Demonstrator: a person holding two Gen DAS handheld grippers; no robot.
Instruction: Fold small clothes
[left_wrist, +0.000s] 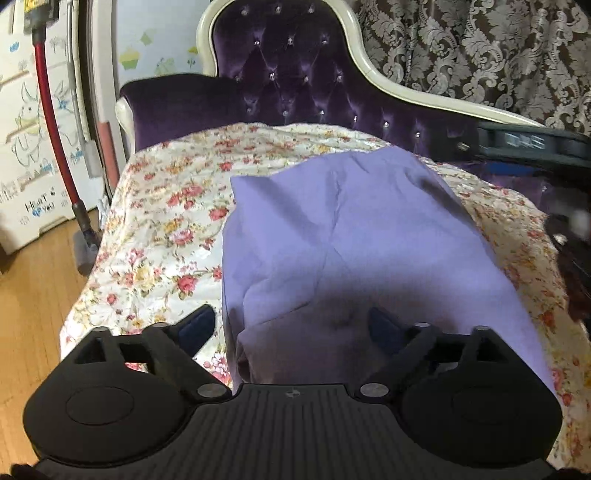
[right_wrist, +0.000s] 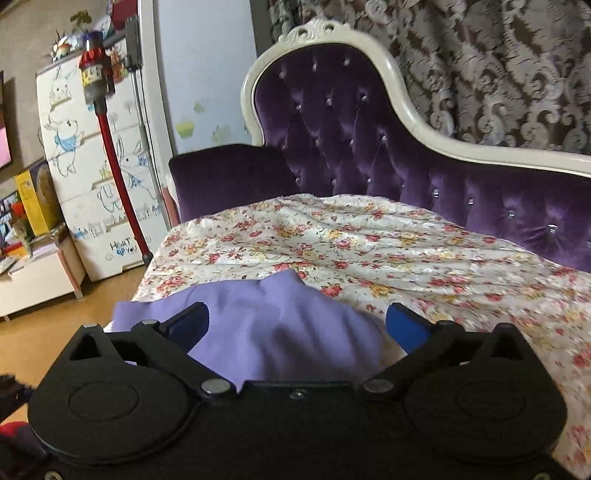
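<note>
A purple tufted sofa (right_wrist: 332, 140) with a white carved frame stands before a patterned curtain (right_wrist: 498, 66), its seat covered by a floral sheet (right_wrist: 388, 240). On the sheet, toward its front edge and nearer the armrest end, lies a lilac garment (left_wrist: 351, 229), spread mostly flat with soft creases and one edge rumpled upward. Beside the sofa's armrest, a red stick vacuum (right_wrist: 110, 147) leans by a white drawer unit (right_wrist: 88, 166) printed with rabbits, on a wooden floor (left_wrist: 33, 295). The left gripper (left_wrist: 295, 328) hangs over the garment's near edge, jaws spread wide, pads clear of the cloth. The right gripper (right_wrist: 297, 325) hangs over the garment's rumpled edge, jaws likewise wide apart and holding nothing; it shows blurred at the right edge of the left wrist view.
</note>
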